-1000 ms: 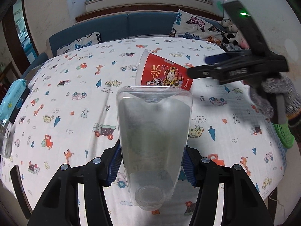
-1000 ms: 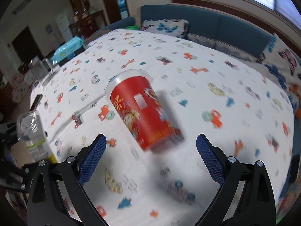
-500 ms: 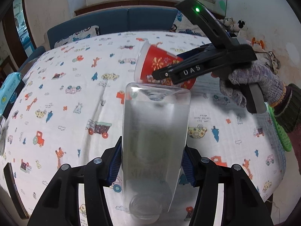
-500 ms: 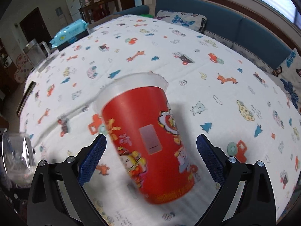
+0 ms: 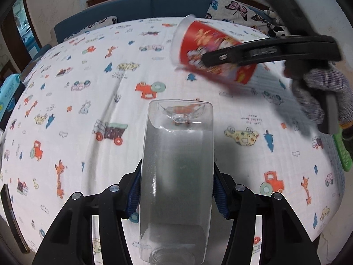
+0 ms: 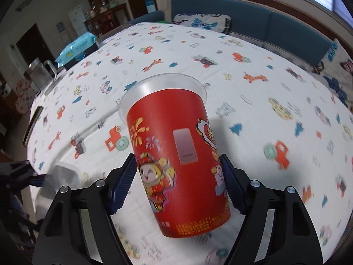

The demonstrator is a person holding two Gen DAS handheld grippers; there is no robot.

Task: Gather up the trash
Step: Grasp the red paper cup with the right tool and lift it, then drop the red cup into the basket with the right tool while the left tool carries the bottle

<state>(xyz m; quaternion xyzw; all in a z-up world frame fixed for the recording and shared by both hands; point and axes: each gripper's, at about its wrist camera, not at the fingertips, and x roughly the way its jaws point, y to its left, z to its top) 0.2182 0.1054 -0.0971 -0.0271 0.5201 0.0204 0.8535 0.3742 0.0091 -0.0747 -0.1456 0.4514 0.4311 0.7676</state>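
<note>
Right wrist view, one red cup, one clear bottle, two grippers

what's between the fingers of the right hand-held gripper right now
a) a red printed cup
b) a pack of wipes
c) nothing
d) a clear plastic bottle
a: in the right wrist view the red printed cup lies on its side between the right hand-held gripper's blue pads, which have just been closing and now sit against its sides.

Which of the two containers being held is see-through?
The clear plastic bottle in the left gripper; the red cartoon-printed cup between the right gripper's fingers is opaque.
</note>
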